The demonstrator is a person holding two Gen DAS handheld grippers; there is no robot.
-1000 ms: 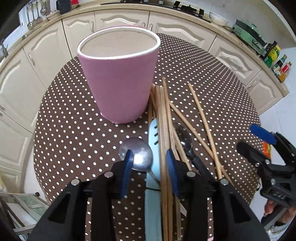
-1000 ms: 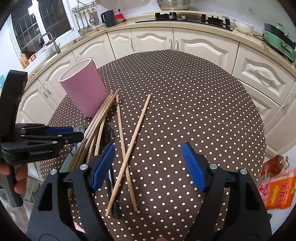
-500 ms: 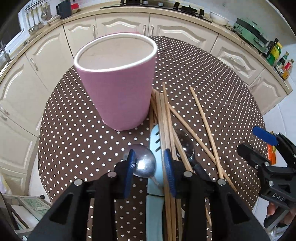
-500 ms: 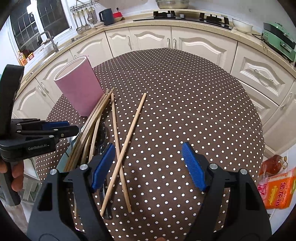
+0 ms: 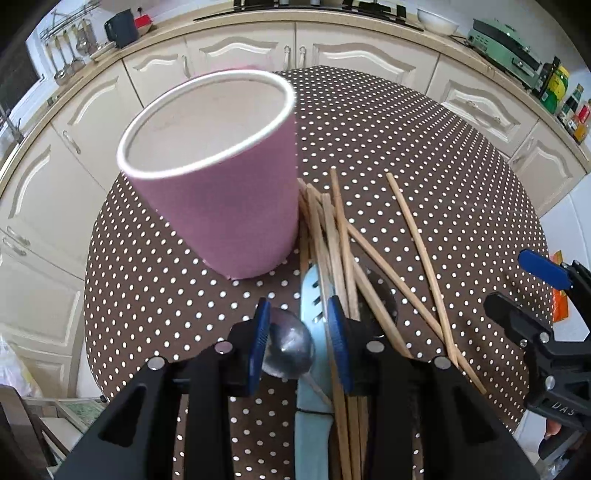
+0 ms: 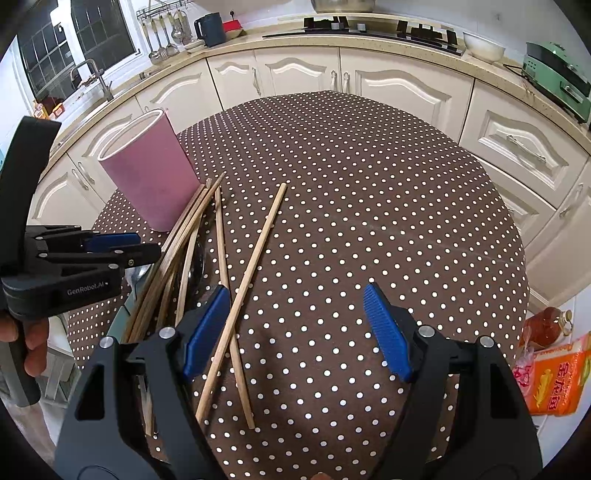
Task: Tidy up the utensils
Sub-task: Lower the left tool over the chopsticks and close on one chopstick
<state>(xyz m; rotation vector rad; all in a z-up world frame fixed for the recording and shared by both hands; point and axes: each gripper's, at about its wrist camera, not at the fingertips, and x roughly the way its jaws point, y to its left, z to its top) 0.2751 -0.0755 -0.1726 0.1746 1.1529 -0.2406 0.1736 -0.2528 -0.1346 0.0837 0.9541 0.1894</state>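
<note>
Chopsticks (image 5: 334, 236) hide the blue spatula (image 5: 309, 295), perhaps touching the left gripper (image 5: 298, 334).

I'm at a round table (image 6: 369, 177) under a brown, white-dotted cloth. Cream cabinets (image 6: 402, 88) with curved-panel doors wrap round it below a pale countertop (image 6: 258, 42). A black hob (image 6: 380, 27) sits on top, a dark-framed window (image 6: 48, 48) over the sink tap (image 6: 92, 75), daylight coming in.
</note>
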